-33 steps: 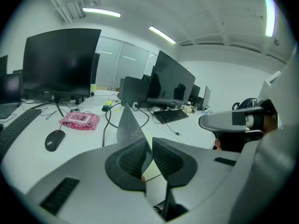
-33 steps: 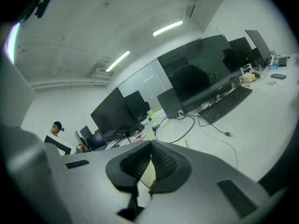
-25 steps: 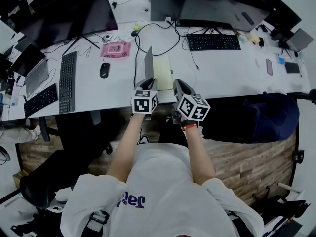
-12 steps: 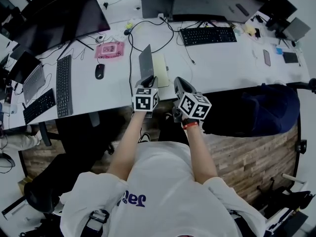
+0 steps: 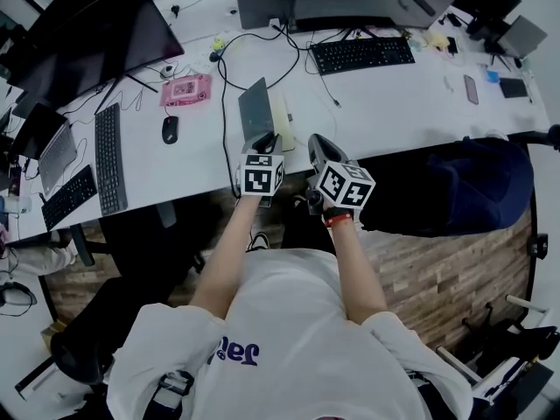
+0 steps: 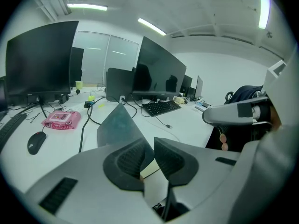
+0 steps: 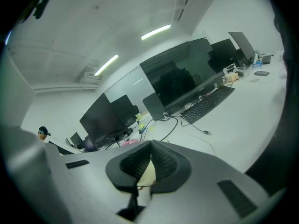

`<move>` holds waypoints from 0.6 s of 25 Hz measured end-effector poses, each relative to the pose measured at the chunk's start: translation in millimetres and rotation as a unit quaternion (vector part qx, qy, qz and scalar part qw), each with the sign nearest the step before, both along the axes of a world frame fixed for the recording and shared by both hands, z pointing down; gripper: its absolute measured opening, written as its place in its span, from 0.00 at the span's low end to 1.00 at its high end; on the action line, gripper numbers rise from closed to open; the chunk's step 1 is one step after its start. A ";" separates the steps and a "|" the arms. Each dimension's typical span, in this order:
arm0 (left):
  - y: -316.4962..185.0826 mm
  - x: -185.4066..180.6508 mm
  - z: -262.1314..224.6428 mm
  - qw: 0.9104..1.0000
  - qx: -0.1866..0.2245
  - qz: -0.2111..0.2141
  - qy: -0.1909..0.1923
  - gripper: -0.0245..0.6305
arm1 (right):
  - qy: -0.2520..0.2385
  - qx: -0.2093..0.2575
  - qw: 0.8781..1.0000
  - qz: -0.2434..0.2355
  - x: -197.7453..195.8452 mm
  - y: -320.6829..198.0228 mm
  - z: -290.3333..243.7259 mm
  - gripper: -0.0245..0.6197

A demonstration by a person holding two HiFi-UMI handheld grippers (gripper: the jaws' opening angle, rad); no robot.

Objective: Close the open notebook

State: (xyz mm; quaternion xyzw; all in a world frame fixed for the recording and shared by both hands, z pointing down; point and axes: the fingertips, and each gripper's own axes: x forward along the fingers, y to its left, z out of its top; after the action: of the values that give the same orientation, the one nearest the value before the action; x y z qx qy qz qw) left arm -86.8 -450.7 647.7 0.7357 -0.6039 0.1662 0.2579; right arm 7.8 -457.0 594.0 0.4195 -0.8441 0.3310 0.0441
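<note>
The notebook lies open on the white desk (image 5: 394, 112). Its dark cover (image 5: 256, 112) stands raised and tilted beside the pale yellow pages (image 5: 283, 116). My left gripper (image 5: 265, 140) is at the notebook's near edge. In the left gripper view the jaws (image 6: 153, 143) have just been opening; a narrow gap shows between the pads, with the cover (image 6: 117, 127) rising just beyond the left pad and nothing pressed between them. My right gripper (image 5: 315, 143) hovers at the desk's front edge, right of the pages. Its pads (image 7: 150, 146) meet at the tips, with a yellow page (image 7: 147, 174) behind them.
On the desk are dark monitors (image 5: 96, 33), a keyboard (image 5: 360, 55) at the back, two keyboards (image 5: 109, 156) on the left, a mouse (image 5: 169, 129), a pink object (image 5: 185, 88) and black cables (image 5: 223, 77). A dark chair (image 5: 455, 191) stands to the right.
The raised cover shows more of its dark face than before, leaning further left. Both grippers have shifted slightly and stay side by side at the notebook's near edge.
</note>
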 end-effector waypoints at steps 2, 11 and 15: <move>-2.6 4.8 3.6 1.000 -0.003 0.004 -0.005 0.15 | -0.001 -0.002 1.000 0.004 5.1 -2.6 2.6 0.06; -8.9 18.4 32.8 0.999 -0.031 0.017 -0.028 0.16 | -0.002 -0.015 1.000 0.020 23.4 -10.7 14.0 0.06; -11.4 24.5 52.0 0.998 -0.046 0.026 -0.040 0.16 | 0.001 -0.020 1.000 0.024 29.6 -13.0 19.9 0.06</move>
State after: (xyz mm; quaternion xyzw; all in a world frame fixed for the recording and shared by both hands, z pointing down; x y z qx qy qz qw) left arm -62.3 -462.1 699.6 0.7311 -0.5864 0.2295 0.2625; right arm 37.4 -470.1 613.9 0.4388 -0.8269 0.3489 0.0453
